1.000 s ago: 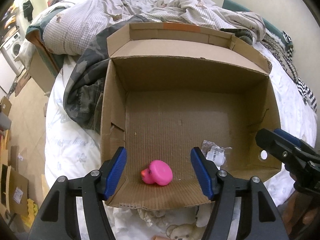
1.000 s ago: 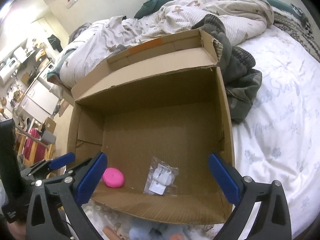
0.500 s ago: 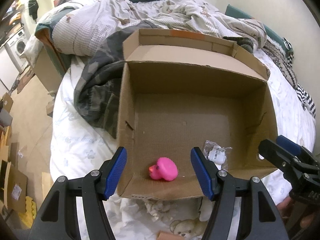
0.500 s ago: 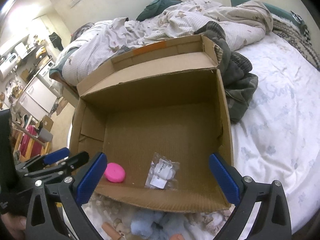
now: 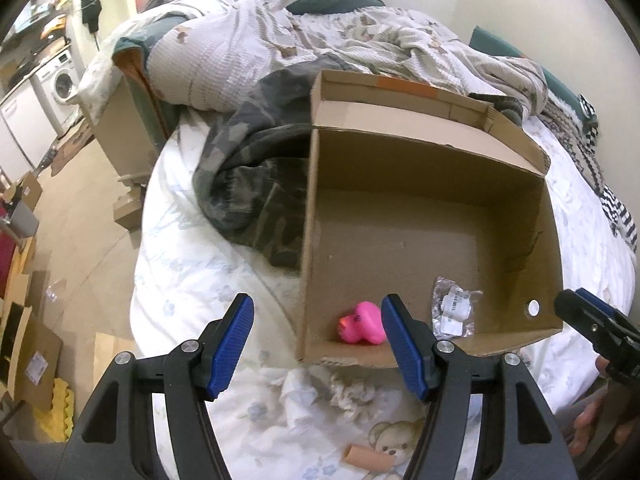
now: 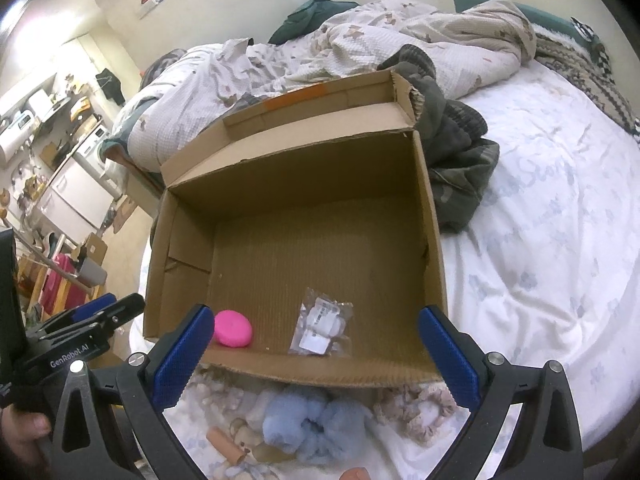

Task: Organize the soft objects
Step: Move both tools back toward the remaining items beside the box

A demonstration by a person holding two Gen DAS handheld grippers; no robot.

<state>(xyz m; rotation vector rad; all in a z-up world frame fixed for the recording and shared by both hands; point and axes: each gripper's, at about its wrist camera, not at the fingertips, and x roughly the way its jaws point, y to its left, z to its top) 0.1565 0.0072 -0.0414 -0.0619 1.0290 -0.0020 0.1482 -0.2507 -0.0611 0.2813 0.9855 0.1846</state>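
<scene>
An open cardboard box [image 5: 520,168] [image 6: 434,240] lies on the bed. Inside, near its front wall, sit a pink rubber duck [image 5: 362,324] [image 6: 233,329] and a clear plastic packet [image 5: 454,312] [image 6: 324,322]. My left gripper [image 5: 318,346] is open and empty, above the box's front left corner. My right gripper [image 6: 316,358] is open and empty, above the box's front edge. In front of the box lie a fluffy blue scrunchie [image 6: 320,424], a pale frilly scrunchie [image 6: 412,404] [image 5: 354,390] and a small bear toy [image 6: 248,440].
A camouflage garment [image 5: 256,184] [image 6: 460,168] lies bunched against the box's far side. Rumpled bedding [image 5: 360,44] is piled behind it. A tan tube [image 5: 366,458] lies on the sheet. The bed's edge drops to a cluttered floor [image 5: 72,216] on the left.
Both grippers have pulled back from the box, and the left one has shifted left. The soft toys in front of the box have come into view. Both stay open.
</scene>
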